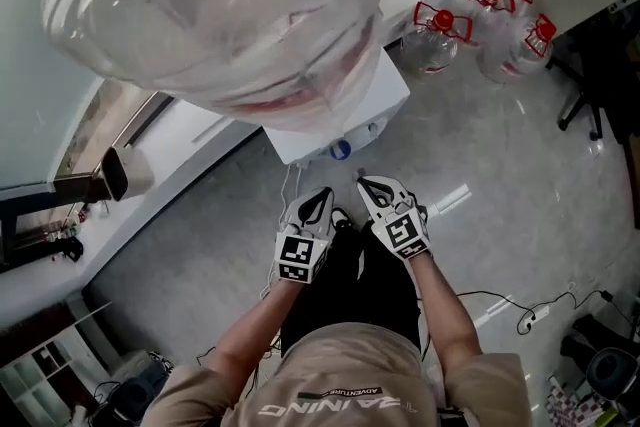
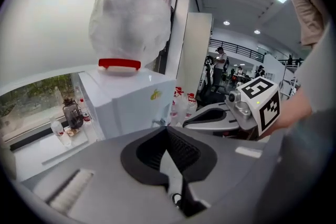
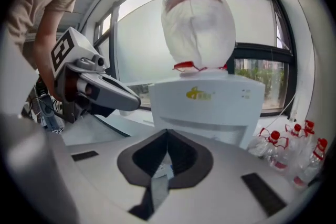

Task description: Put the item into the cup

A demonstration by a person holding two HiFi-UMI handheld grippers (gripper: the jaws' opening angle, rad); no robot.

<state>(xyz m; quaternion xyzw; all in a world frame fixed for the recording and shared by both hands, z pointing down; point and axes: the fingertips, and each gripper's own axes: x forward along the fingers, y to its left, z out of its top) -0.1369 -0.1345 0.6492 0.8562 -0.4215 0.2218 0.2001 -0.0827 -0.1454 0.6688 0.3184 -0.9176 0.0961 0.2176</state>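
**A:** Which step is this? I can't find a cup or the item in any view.

**B:** Same here, neither shows. I'd say the task hasn't started. The person stands facing a white water dispenser (image 1: 345, 115) with a big upturned water jug (image 1: 210, 5) on top. Both grippers are held out low in front, side by side over the floor (image 1: 520, 165).

**A:** Holding anything?

**B:** Nope. The left gripper (image 1: 324, 196) has its jaws pressed together at the tips, and its own view shows nothing between them. The right gripper (image 1: 366, 183) is the same, jaws together and empty. Both point at the dispenser's front.

**A:** What's around?

**B:** Spare jugs with red caps (image 1: 442, 33) on the floor beside the dispenser. There's also a dark bottle (image 2: 71, 113) on the window-side bench (image 2: 47, 149).

**A:** So the next move?

**B:** My guess is finding the cup and item first, probably by turning toward a bench. Then one gripper has to part its jaws before it can pick anything up.
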